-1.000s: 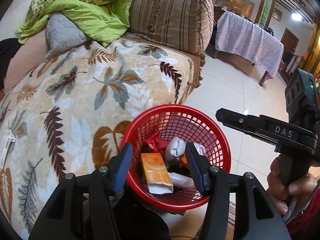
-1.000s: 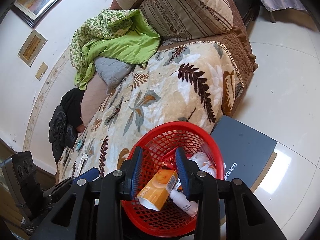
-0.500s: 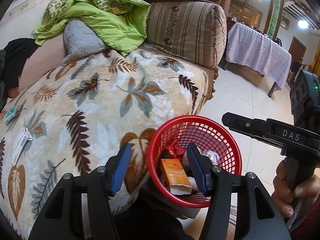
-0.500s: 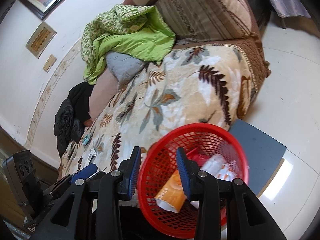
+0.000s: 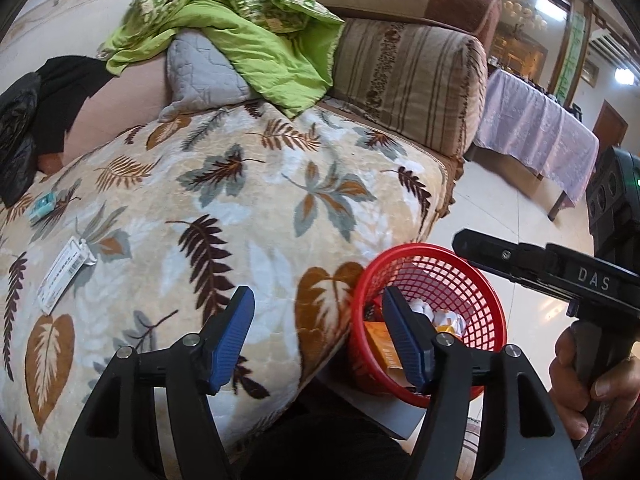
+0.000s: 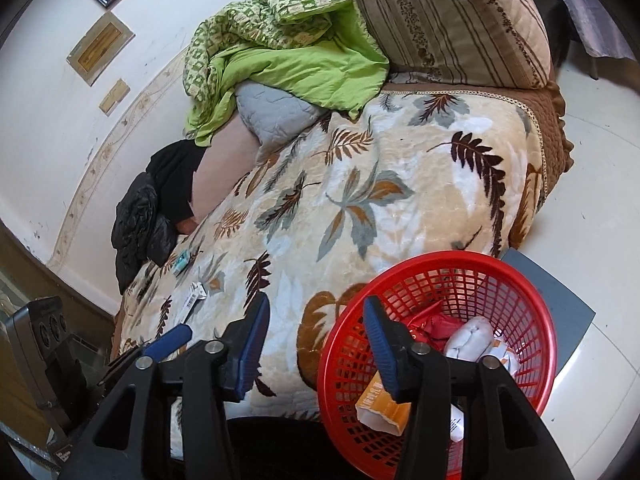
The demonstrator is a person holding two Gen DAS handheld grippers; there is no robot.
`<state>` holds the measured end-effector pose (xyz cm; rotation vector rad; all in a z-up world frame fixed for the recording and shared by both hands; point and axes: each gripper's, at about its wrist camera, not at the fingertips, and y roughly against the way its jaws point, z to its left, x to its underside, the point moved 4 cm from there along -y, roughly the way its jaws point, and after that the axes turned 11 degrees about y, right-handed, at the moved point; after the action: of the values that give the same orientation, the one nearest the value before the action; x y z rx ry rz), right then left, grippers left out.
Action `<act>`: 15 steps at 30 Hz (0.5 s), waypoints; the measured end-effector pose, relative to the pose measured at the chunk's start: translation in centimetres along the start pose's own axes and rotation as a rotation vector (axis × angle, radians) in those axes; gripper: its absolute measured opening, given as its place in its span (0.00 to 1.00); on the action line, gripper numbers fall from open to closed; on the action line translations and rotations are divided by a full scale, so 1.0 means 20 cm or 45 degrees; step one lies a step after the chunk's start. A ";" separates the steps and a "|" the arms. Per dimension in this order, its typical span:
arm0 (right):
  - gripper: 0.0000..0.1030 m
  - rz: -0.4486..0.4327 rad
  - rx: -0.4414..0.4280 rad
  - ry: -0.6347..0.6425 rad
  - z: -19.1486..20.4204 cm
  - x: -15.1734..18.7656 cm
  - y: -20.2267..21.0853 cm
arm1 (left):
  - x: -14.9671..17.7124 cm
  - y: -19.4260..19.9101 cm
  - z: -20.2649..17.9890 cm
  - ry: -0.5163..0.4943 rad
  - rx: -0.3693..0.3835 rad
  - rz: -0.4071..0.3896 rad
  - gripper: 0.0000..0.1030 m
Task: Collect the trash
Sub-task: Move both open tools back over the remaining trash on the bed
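A red mesh basket stands on a grey board beside the sofa. It holds an orange carton, a white wad and a red wrapper. On the leaf-print blanket lie a white barcoded strip and a small teal packet. My left gripper hovers over the blanket's front edge, left of the basket, jaws opening with nothing between them. My right gripper hangs at the basket's left rim, jaws also opening and empty.
The grey board lies on pale floor tiles. A green quilt, a grey cushion and black clothing sit at the back of the sofa. A cloth-covered table stands at the far right. A person's hand grips the right tool's handle.
Both views have swung left, off the basket and over the blanket, so the basket now sits to the right. Both pairs of jaws stand wider. The strip and teal packet show more fully.
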<state>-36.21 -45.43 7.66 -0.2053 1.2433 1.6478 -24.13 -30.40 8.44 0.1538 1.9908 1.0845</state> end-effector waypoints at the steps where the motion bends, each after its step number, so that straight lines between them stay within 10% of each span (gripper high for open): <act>1: 0.54 0.002 0.001 0.001 0.00 0.00 0.00 | 0.00 0.00 0.02 0.013 -0.002 -0.002 0.64; 15: 0.63 0.083 -0.030 0.112 0.26 -0.05 -0.21 | -0.04 0.02 0.41 0.185 -0.055 -0.011 0.68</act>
<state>-30.35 -42.17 7.93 -0.2569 1.3091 1.7258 -17.72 -25.26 7.01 0.0443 2.0925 1.1604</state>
